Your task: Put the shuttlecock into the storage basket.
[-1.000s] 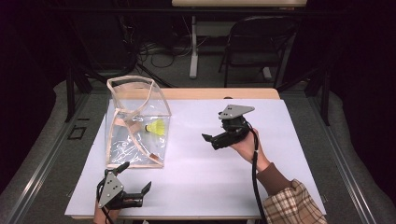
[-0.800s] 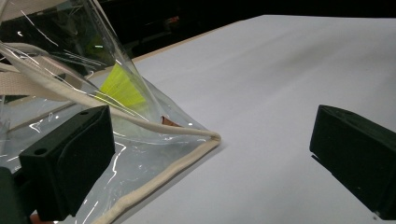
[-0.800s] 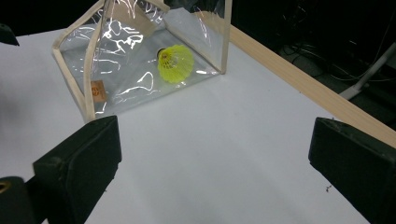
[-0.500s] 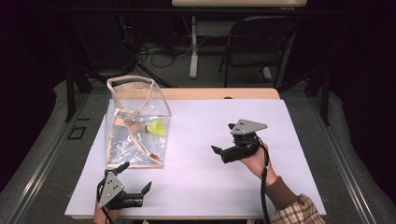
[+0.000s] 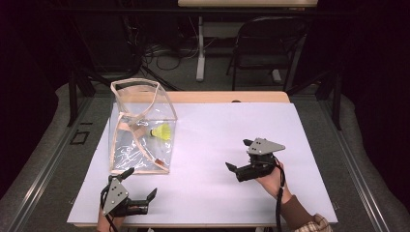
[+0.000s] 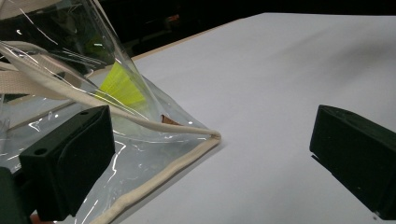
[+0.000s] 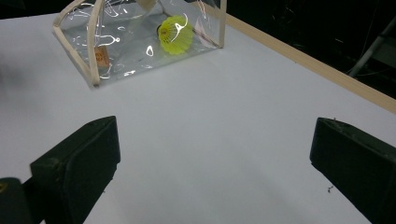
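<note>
Since a second earlier, my right gripper (image 5: 241, 157) had drawn back toward five o'clock, jaws spread and empty. My left gripper (image 5: 142, 183) rested released at seven o'clock, just below the clear bag (image 5: 140, 128), which held the yellow shuttlecock (image 5: 162, 131) at ten o'clock. I judged the placing done; next would be withdrawing.

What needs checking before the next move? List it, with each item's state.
1. Left gripper open: ok.
2. Right gripper open, holding nothing: ok.
3. Shuttlecock inside the bag: ok.
4. Bag upright, mouth open: ok.
5. Left fingers apart from the bag's corner: cannot tell; one sits right beside it.
6. Table bare between right gripper and bag: ok.
</note>
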